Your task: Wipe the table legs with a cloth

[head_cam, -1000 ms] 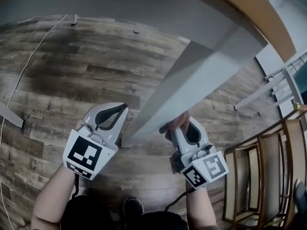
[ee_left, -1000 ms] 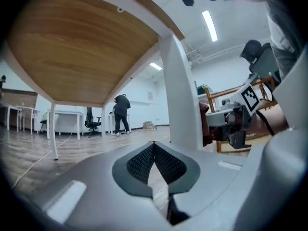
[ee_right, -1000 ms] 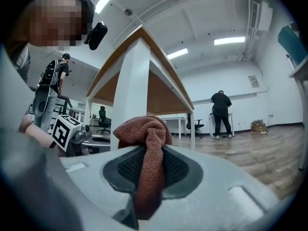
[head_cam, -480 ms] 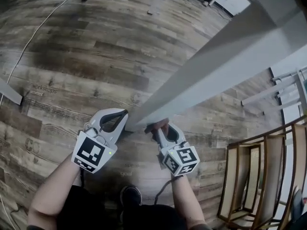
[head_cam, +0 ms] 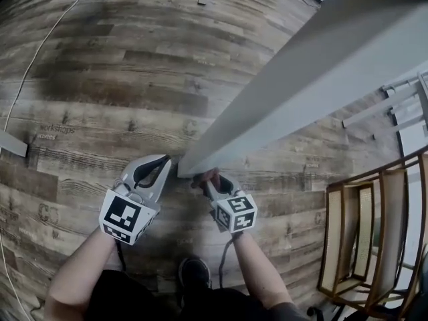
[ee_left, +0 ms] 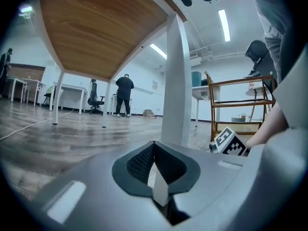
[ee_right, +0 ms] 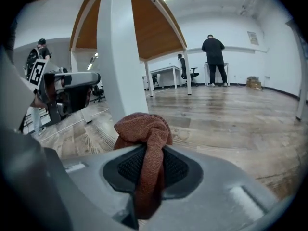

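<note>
A white table leg (head_cam: 287, 85) slants down to its foot (head_cam: 186, 170) on the wood floor. My right gripper (head_cam: 204, 179) is shut on a rust-red cloth (head_cam: 206, 176), which is held against the right side of the leg just above the foot. In the right gripper view the cloth (ee_right: 144, 129) bulges out of the jaws of the right gripper (ee_right: 147, 150), with the leg (ee_right: 120, 71) just behind it. My left gripper (head_cam: 166, 160) is shut and holds nothing, its tips beside the foot on the left. The left gripper (ee_left: 154, 146) faces the leg (ee_left: 175, 81).
A wooden-framed chair (head_cam: 368, 239) stands at the right. A thin cable (head_cam: 40, 52) runs across the floor at the left, near another white leg (head_cam: 13, 142). My shoe (head_cam: 194, 273) is below the grippers. People stand far off (ee_right: 211, 49) by other tables.
Both grippers have come down the leg toward its foot. The right gripper slid the cloth down along the leg; the left stayed shut beside it.
</note>
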`<state>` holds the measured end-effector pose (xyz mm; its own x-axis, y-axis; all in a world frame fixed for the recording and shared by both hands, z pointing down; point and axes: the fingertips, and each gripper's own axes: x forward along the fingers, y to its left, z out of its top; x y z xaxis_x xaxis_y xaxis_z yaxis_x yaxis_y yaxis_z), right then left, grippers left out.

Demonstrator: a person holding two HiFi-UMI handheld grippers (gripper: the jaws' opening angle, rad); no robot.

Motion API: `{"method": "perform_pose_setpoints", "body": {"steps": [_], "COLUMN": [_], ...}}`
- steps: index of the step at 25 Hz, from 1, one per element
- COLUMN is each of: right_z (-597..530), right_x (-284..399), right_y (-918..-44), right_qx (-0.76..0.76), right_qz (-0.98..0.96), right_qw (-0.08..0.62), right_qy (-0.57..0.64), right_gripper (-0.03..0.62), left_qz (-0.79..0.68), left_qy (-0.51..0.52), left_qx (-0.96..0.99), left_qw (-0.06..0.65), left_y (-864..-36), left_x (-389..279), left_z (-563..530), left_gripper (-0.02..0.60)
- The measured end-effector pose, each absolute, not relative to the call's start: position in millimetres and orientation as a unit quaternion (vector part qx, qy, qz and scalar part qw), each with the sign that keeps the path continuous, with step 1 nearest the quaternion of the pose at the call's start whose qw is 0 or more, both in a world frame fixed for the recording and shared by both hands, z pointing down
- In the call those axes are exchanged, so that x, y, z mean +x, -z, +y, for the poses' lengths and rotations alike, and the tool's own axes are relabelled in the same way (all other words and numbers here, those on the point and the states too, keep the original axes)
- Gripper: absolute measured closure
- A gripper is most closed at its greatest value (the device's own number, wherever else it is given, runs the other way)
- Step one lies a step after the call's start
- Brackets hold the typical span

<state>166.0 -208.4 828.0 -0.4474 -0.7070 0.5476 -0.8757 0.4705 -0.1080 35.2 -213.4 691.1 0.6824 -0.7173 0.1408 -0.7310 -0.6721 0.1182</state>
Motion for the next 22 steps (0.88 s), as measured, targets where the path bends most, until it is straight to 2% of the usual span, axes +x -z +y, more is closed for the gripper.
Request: {"method": "perform_pose_setpoints", "body": {"steps": [3,12,17,22], "right_z": [-217,-249,-277,-279], "right_x": [169,209,178,148], "right_y": [-800,-576,-475,-384], "right_qx": [0.472,0.463,0.409,0.33], "right_qz": [-0.839,-0.879,-0.902,-0.926], "right_qw": [0.219,0.114,0.089,0.05], "right_qy": [-0.159,0.013,0.111,0.177], "right_gripper": [0.523,0.523,0.523,0.523], "left_qz": [-0.424,-0.432,-0.417,-0.42], "left_qy": [-0.027,-0.003,0.003,0.018], "left_qx": [0.901,0.902,0.907,0.906], "left_qw": [0.087,0.013,-0.054,-0.051], "left_y": [-682,-595,-519,-455], "left_x": [21,-1,7,22], "left_z": [-221,-254,-277,-278], "left_gripper": [0.561,0.561,0.561,0.562]}}
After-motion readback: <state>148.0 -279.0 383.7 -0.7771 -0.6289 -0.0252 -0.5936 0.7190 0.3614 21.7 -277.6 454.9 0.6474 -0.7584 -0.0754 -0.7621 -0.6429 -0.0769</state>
